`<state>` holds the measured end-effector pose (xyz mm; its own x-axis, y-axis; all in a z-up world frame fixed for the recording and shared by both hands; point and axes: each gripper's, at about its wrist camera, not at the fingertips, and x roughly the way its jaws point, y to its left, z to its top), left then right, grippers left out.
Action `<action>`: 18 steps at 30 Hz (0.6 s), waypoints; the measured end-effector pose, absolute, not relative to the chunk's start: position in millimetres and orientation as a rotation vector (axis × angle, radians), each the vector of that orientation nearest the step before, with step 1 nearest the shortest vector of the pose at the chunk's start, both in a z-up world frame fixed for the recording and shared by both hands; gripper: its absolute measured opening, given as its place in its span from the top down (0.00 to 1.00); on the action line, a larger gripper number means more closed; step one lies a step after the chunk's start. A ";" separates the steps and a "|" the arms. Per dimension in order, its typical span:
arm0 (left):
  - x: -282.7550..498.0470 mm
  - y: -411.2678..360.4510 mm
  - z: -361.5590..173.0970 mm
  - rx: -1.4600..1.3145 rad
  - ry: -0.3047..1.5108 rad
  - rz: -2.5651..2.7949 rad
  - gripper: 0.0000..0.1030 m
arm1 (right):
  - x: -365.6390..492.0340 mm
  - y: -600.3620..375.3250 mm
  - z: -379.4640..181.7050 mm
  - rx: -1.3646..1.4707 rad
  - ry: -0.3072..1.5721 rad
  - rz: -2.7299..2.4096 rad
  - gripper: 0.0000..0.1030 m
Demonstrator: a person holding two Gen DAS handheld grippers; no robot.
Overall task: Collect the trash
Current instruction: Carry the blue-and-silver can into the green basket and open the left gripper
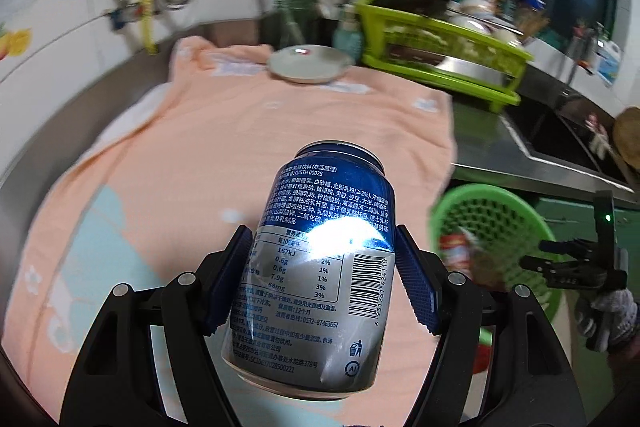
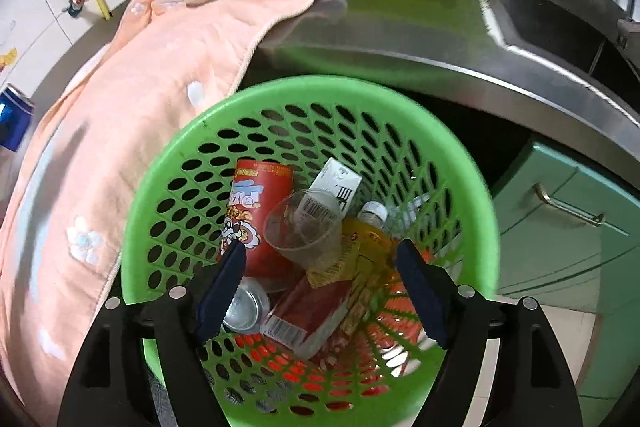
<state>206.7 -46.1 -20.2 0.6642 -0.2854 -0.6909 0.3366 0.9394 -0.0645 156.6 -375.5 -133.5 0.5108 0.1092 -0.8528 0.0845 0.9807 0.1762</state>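
Green basket (image 2: pixel 472 163), red can (image 2: pixel 256 211), clear cup (image 2: pixel 304 231)

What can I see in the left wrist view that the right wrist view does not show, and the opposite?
Only the left wrist view shows the left tongs clamped on the blue and silver can, its printed label, and a plate on the towel.

Only the right wrist view shows the open, empty right tongs over the basket's trash: a red tube, a clear cup, a yellow bottle.

Both show the green basket, the pink towel and the green dish rack.
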 end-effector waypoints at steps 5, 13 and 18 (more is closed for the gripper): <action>196.3 -107.0 -34.2 0.093 0.796 -0.456 0.32 | 129.8 -389.8 -114.1 0.201 0.988 0.017 0.25; 180.5 -203.5 -71.3 0.117 0.871 -0.616 0.32 | 95.0 -418.9 -93.1 0.214 0.916 -0.003 0.22; 175.7 -258.2 -105.7 0.167 0.950 -0.677 0.32 | 78.6 -435.0 -93.0 0.230 0.892 -0.020 0.22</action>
<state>175.7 -258.2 -105.7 0.3953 -0.4604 -0.7948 0.6011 0.7839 -0.1552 78.6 -435.0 -93.0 0.6292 0.0777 -0.7733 0.1130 0.9753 0.1899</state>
